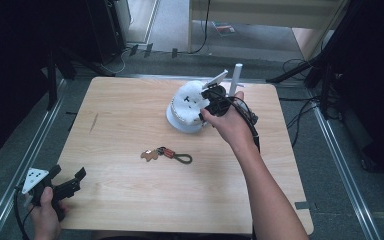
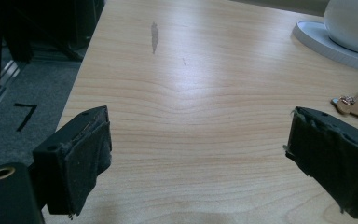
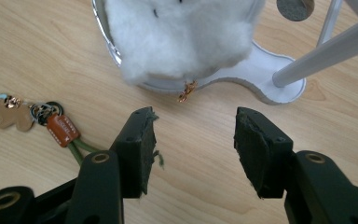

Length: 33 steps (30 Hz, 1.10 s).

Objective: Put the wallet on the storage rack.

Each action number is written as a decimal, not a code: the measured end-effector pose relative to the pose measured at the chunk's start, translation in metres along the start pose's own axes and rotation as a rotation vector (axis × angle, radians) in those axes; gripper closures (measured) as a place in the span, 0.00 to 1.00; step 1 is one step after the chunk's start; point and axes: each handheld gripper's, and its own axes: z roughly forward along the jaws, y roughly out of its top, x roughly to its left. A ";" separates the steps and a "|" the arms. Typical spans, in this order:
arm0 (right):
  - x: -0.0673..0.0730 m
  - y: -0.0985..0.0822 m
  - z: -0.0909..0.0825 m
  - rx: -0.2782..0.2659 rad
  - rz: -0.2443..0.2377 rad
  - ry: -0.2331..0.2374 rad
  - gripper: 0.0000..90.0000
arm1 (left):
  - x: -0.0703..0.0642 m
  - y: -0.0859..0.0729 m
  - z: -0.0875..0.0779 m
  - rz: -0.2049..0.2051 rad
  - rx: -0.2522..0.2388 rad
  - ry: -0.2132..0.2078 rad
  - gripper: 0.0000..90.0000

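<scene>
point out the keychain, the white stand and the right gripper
keychain [image 1: 166, 154]: high view, on its red tag
white stand [image 3: 265, 88]: right gripper view, on its flat base
right gripper [image 3: 195, 140]: right gripper view, midway between its open jaws

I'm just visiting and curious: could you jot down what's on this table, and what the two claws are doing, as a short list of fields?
Table: light wooden top
Near the right claw: white fluffy object on a white stand, with a white post beside it
Middle of table: keychain with tan bear charm, lying flat
Left claw: open, holding nothing, at the table's near left corner
Right claw: open, nothing between its jaws, by the fluffy object
</scene>
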 end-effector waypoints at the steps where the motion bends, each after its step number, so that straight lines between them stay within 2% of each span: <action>1: 0.001 -0.002 -0.001 -0.001 -0.001 0.001 0.55 | 0.000 0.000 0.000 -0.002 -0.001 -0.001 0.08; 6: 0.007 -0.011 -0.004 0.021 -0.010 0.012 0.56 | 0.000 0.000 0.000 -0.001 -0.001 -0.001 0.08; 16: 0.022 -0.031 0.000 0.076 -0.048 0.033 0.57 | 0.000 0.000 0.000 0.001 0.000 -0.002 0.08; 21: 0.027 -0.039 0.009 0.135 -0.054 0.059 0.63 | 0.000 0.000 0.000 0.003 0.007 -0.005 0.08; 31: 0.035 -0.047 0.030 0.227 -0.073 0.086 0.65 | 0.000 0.000 0.000 0.002 0.007 -0.007 0.08; 33: 0.038 -0.048 0.035 0.244 -0.073 0.080 0.67 | 0.000 0.000 0.000 0.003 0.008 -0.007 0.08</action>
